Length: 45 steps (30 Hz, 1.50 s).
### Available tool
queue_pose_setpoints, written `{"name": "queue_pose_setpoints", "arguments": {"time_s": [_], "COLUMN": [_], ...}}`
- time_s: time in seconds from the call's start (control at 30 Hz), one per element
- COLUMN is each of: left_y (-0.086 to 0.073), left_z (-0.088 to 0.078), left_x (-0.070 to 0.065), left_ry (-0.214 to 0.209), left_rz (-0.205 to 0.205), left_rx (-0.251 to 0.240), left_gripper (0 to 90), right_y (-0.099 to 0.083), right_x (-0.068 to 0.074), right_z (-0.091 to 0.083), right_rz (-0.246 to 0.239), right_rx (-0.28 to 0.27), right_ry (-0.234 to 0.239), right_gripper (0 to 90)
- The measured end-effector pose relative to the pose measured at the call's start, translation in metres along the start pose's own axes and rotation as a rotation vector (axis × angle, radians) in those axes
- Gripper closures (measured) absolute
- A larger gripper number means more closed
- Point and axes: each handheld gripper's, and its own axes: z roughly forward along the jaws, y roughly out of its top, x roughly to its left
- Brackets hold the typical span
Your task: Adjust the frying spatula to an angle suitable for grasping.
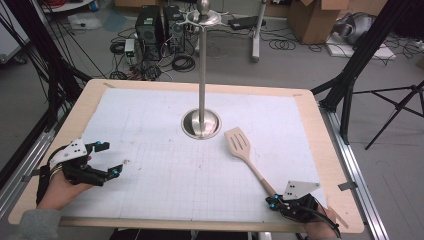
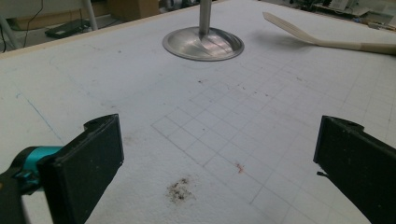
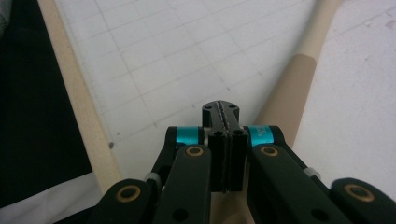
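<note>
The left gripper (image 2: 219,158) has its jaws spread wide with nothing between them, over the gridded white mat (image 2: 224,121) where a dark smudge (image 2: 180,190) and a small red fleck (image 2: 240,168) mark the surface. In the high view this gripper (image 1: 111,159) sits near the table's left edge, held by the left hand (image 1: 59,189).

The right gripper (image 3: 221,112) has its jaws pressed together, with nothing visible between them. Its tip hovers just beside the handle end of the spatula (image 3: 289,93), which runs up and to the right past it; whether they touch cannot be told. In the high view the right gripper (image 1: 272,201) lies at the near right of the table, at the end of the spatula's handle, with the right hand (image 1: 317,227) behind it.

The wooden spatula (image 1: 247,154) lies flat on the mat, slotted blade toward the centre, handle angled toward the near right corner. Just left of the blade stands a metal stand (image 1: 202,70): a round base (image 1: 201,123) and an upright pole with a ring and ball on top. The mat covers the wooden table (image 1: 327,150).
</note>
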Motion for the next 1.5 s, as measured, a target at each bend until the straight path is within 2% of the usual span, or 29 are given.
{"name": "queue_pose_setpoints", "arguments": {"time_s": [0.3,0.57,0.73,0.8,0.9,1.1,1.27,1.5], "left_y": [0.000,0.000,0.002,0.002,0.001,0.003,0.001,0.002], "left_z": [0.001,0.001,-0.001,-0.002,-0.002,-0.003,-0.004,-0.006], "left_x": [0.000,0.000,-0.001,-0.002,-0.001,-0.001,0.000,0.000], "left_ry": [-0.002,-0.005,0.009,0.010,0.006,0.013,0.014,0.015], "left_rz": [-0.001,0.001,0.018,0.016,0.010,0.020,0.012,0.014], "left_rx": [0.002,0.001,-0.008,-0.019,-0.011,-0.020,-0.018,-0.027], "left_gripper": [2.0,2.0,2.0,2.0,2.0,2.0,2.0,2.0], "right_y": [-0.005,-0.006,-0.008,-0.008,-0.008,-0.009,-0.009,-0.009], "right_x": [-0.015,-0.029,-0.037,-0.038,-0.042,-0.055,-0.066,-0.075], "right_z": [-0.004,-0.004,-0.005,-0.004,-0.004,-0.004,-0.004,-0.003], "right_rz": [0.037,0.043,0.066,0.070,0.077,0.095,0.118,0.119], "right_rx": [-0.007,-0.008,-0.022,-0.025,-0.023,-0.033,-0.034,-0.034], "right_ry": [-0.025,-0.056,-0.057,-0.062,-0.065,-0.081,-0.106,-0.117], "right_gripper": [90.0,90.0,90.0,90.0,90.0,90.0,90.0,90.0]}}
